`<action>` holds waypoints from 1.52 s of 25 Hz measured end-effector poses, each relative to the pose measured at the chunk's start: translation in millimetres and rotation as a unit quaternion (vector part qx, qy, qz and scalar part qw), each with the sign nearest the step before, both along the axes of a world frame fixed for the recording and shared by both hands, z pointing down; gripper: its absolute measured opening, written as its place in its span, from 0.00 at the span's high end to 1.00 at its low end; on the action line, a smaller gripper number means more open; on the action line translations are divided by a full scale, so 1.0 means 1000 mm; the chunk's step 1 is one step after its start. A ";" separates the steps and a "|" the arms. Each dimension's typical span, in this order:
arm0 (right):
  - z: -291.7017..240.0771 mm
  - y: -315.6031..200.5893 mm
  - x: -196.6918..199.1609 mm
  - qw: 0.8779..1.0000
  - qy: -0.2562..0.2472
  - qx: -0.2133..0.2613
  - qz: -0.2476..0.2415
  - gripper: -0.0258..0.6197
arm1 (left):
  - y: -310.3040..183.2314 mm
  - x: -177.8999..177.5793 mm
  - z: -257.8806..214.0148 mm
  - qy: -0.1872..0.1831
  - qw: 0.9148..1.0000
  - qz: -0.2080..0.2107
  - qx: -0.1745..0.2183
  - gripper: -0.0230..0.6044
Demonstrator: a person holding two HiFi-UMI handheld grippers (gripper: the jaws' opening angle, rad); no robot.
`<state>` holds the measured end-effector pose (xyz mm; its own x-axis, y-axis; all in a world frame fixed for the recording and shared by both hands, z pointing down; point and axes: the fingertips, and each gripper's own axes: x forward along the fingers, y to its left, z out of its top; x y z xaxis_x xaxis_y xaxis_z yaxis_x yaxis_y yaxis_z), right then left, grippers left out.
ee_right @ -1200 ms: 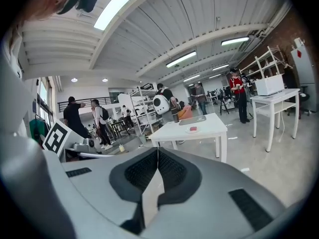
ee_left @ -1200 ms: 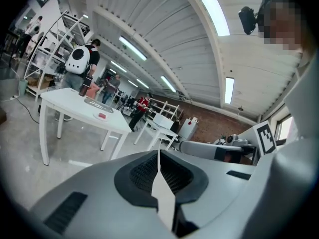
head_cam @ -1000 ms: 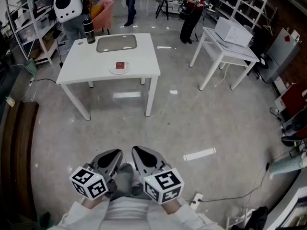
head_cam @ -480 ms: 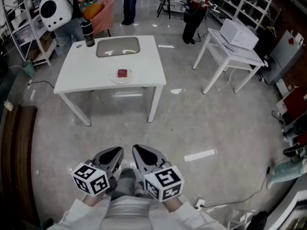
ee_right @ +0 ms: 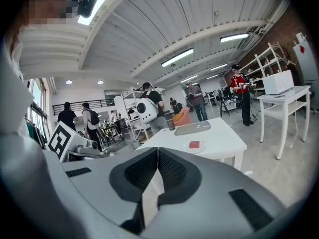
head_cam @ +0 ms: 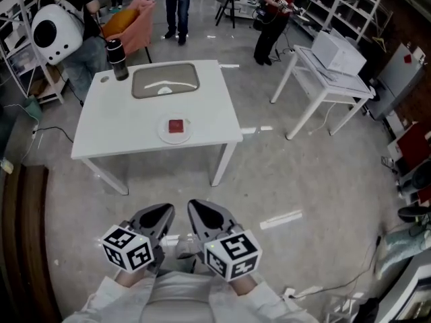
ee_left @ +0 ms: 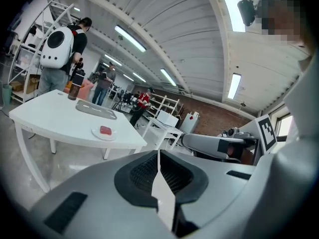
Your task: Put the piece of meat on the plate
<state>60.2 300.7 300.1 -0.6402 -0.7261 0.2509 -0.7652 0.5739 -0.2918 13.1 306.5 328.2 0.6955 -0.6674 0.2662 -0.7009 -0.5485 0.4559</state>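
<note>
A red piece of meat (head_cam: 176, 125) lies on a small white plate (head_cam: 165, 134) near the front edge of a white table (head_cam: 108, 123). The meat (ee_left: 105, 130) and plate (ee_left: 97, 134) also show in the left gripper view; the right gripper view has the meat (ee_right: 194, 144) on the plate (ee_right: 188, 148) too. My left gripper (head_cam: 162, 213) and right gripper (head_cam: 197, 209) are held side by side close to my body, well short of the table. Both are shut with nothing between their jaws.
A grey tray (head_cam: 166, 79) and a dark bottle (head_cam: 117, 49) stand at the table's far side. A second white table (head_cam: 327, 69) with a white box is at the right. People stand behind, one with a white backpack (head_cam: 51, 25). Bare floor lies between me and the table.
The table with the plate and meat has come nearer and lower in the head view as I walk toward it. Both grippers keep their place before my body, still shut.
</note>
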 end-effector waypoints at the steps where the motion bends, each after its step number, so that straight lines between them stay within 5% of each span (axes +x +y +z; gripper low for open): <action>1: 0.000 -0.009 -0.005 1.000 -0.001 0.000 0.004 0.94 | -0.010 -0.005 0.000 0.000 1.000 0.004 0.001 0.93; 22: 0.027 -0.130 -0.028 0.999 0.002 -0.031 0.013 0.94 | -0.131 -0.035 0.025 0.001 1.000 0.006 -0.026 0.93; 38: 0.027 -0.286 -0.015 0.998 0.009 -0.042 -0.053 0.94 | -0.280 -0.020 0.023 -0.004 0.998 -0.044 -0.035 0.93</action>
